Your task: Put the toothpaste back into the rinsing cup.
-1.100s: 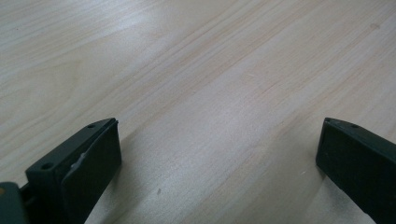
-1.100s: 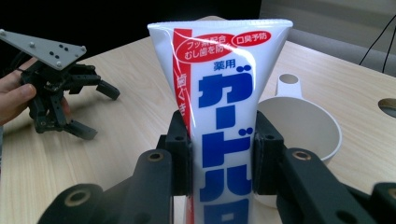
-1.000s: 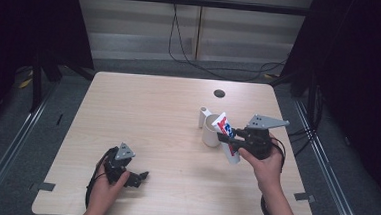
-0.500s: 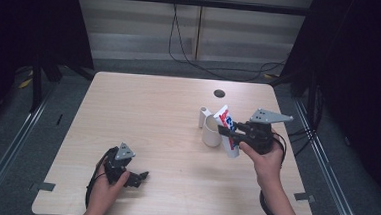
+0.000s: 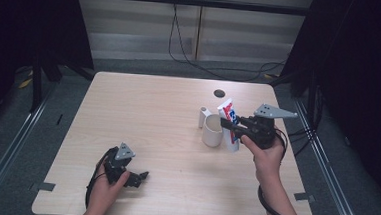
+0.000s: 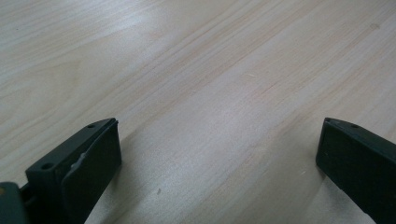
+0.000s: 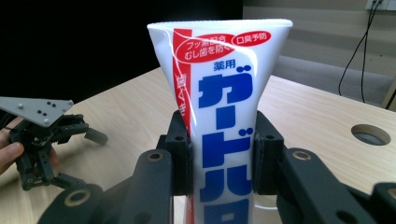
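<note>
**Toothpaste tube clamped beside the cup**

The right gripper (image 5: 231, 129) has its jaws closed on a white toothpaste tube (image 7: 223, 107), pads pressing both sides, the tube upright with its crimped end up. Tube and gripper stand just right of the white cup (image 5: 212, 130), which sits on the table (image 5: 143, 109). Well to the cup's lower left, the left gripper (image 5: 141, 177) rests near the tabletop, jaws spread wide, holding nothing.
</note>
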The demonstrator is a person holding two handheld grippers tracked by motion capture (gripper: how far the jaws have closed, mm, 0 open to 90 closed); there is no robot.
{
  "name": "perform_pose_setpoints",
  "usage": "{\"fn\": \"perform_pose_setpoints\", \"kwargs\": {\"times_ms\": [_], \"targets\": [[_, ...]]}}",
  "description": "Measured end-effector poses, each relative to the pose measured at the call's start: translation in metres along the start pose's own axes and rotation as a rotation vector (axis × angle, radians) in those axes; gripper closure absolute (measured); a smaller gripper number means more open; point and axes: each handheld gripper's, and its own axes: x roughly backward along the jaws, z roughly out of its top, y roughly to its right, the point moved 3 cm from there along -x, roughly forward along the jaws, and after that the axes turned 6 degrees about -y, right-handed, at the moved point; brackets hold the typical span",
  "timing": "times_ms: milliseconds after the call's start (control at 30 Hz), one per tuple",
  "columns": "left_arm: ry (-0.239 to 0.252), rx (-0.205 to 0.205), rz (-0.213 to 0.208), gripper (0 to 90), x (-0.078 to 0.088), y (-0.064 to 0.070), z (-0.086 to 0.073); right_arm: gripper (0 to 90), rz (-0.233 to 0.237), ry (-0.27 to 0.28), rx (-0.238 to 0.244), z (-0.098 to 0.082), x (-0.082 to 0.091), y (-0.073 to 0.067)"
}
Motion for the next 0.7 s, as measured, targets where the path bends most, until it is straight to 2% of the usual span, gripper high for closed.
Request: {"fn": "perform_pose_setpoints", "kwargs": {"times_ms": [600,700], "targets": [[0.001,0.001,0.002,0.0,0.0,0.0,0.0,66.3,-0.043,0.044,-0.017,0.016,-0.003,0.007],[0.002,0.002,0.002,0.0,0.0,0.0,0.0,66.3,-0.053,0.043,-0.004,0.019,-0.005,0.007]]}}
